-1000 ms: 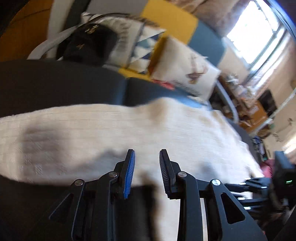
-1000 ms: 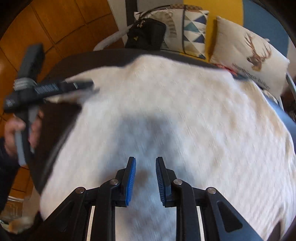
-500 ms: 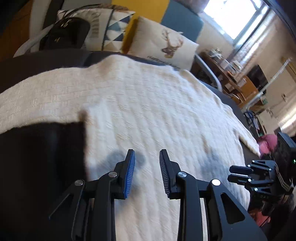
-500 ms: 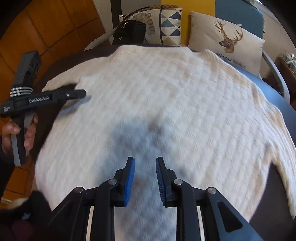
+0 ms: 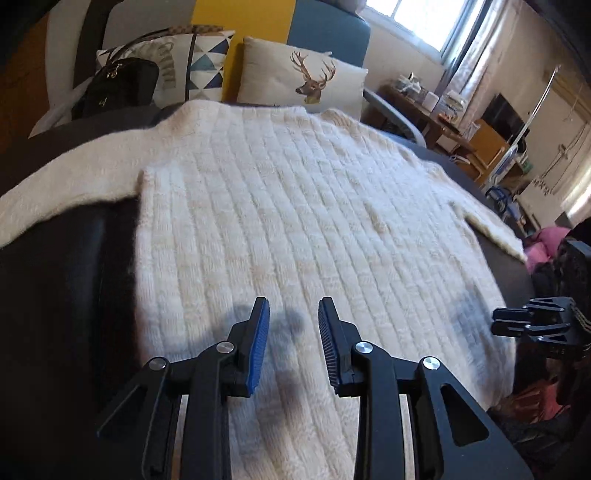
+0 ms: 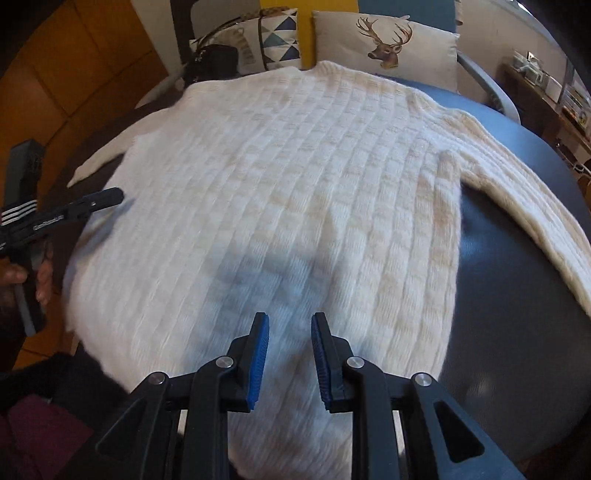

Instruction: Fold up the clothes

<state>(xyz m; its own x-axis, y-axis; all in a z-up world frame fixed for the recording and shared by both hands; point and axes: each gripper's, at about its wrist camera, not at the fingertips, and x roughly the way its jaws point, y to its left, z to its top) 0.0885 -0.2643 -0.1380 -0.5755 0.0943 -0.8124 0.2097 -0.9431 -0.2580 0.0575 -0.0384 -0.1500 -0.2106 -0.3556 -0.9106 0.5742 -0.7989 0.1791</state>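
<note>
One cream knitted sweater lies spread flat on a dark round tabletop, its neck toward the far edge and its hem toward the person. Both of its sleeves are out to the sides: the left sleeve runs across the dark surface toward the left edge, and the right sleeve slopes down over the right side of the tabletop.

Two hand-held grippers hover over the hem end. The left hand-held gripper has its two blue-padded fingers parted by a moderate gap with nothing between them, and its shadow falls on the knit just beneath. The right hand-held gripper looks the same: a moderate gap, nothing gripped, poised above the lower middle of the sweater. From the right wrist view, the left one comes in from the left edge with its tip over the sweater's side, and a hand is wrapped round its handle.

Beyond the far edge of the tabletop there are two cushions on a seat with yellow and blue panels: one deer cushion with an antlered head printed on it, and one triangle cushion in blue and grey. One black handbag sits just beside the triangle cushion, to its left. A bright window shows at the back right.
</note>
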